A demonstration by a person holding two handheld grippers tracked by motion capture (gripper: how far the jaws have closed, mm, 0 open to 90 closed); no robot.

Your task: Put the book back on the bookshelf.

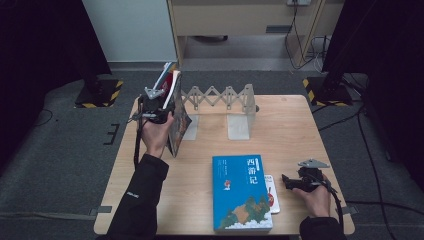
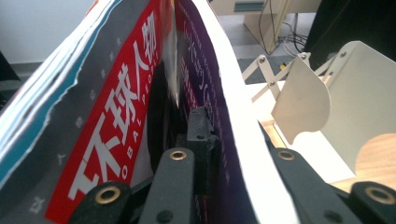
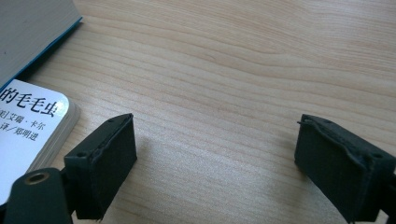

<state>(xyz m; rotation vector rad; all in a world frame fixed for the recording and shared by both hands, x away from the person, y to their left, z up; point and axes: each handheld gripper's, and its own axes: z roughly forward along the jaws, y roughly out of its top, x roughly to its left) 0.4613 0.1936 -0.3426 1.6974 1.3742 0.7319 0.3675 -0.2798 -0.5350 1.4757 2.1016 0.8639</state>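
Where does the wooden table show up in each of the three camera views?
High view: the wooden table spans the middle, under the white rack and the blue book.
Left gripper view: a corner at the lower right, beyond the white rack.
Right gripper view: its grain runs across the frame.
Shared landmark: the small white book beside the blue book.
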